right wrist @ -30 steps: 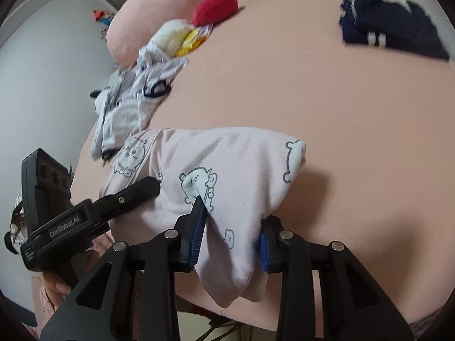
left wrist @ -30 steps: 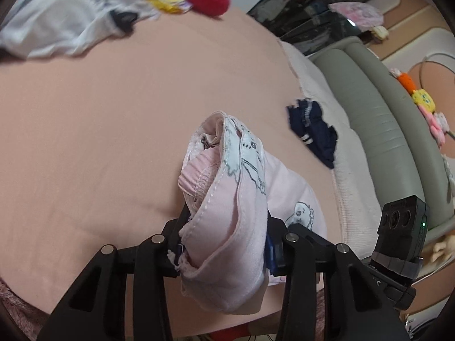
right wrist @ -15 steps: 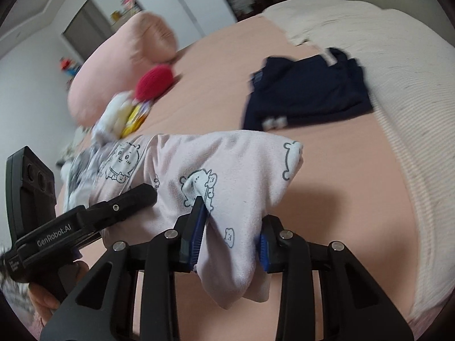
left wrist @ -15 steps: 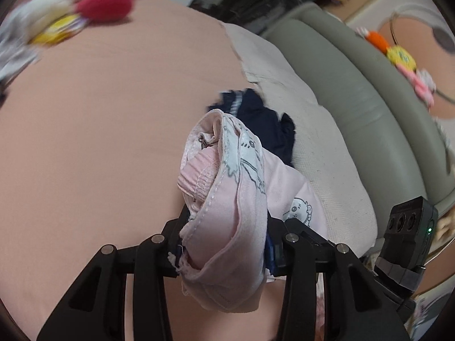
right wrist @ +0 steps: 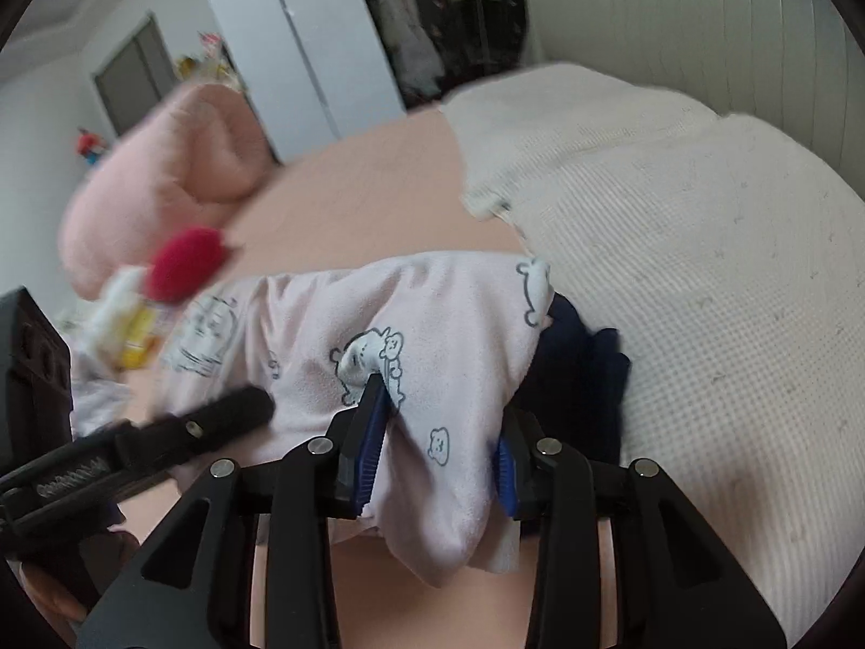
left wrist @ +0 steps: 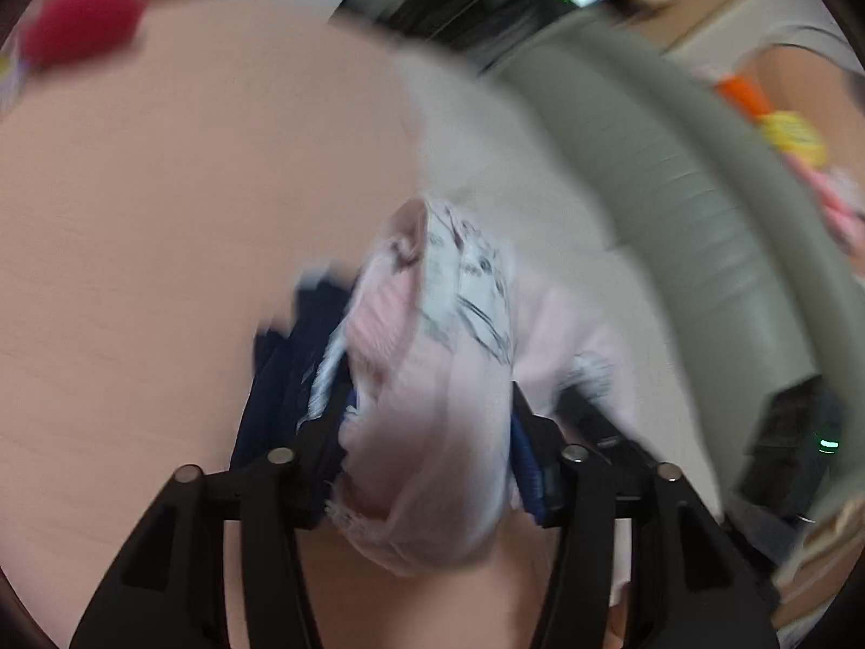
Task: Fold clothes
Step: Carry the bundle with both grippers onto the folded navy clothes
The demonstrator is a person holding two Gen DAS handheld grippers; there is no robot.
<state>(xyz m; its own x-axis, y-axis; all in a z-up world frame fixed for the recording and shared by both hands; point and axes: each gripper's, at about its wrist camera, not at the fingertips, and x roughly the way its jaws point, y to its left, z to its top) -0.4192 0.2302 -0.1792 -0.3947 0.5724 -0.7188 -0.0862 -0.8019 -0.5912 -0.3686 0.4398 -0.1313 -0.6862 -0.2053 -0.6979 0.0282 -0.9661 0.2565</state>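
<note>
A folded pink garment with bear prints (left wrist: pixel 432 405) (right wrist: pixel 432 335) hangs between both grippers, just over a folded navy garment (left wrist: pixel 281 378) (right wrist: pixel 584 378) on the peach sheet (left wrist: pixel 162 216). My left gripper (left wrist: pixel 432 432) has one bunched end between its blue pads; its jaws are opening, with cloth still against both pads. My right gripper (right wrist: pixel 438 422) holds the other end, and its jaws are easing open slightly. The left wrist view is blurred by motion. The left gripper's finger (right wrist: pixel 232 411) shows at the lower left of the right wrist view.
A white waffle blanket (right wrist: pixel 676 270) (left wrist: pixel 486 135) covers the bed beside the navy garment, with a grey padded headboard (left wrist: pixel 676 189) behind it. A pink pillow (right wrist: pixel 162 178), a red plush (right wrist: pixel 186 262) and loose pale clothes lie at the far left.
Both grippers carried the pink garment across the bed, away from the pale clothes. It now hangs over the navy garment by the white blanket. The left jaws stand slightly wider.
</note>
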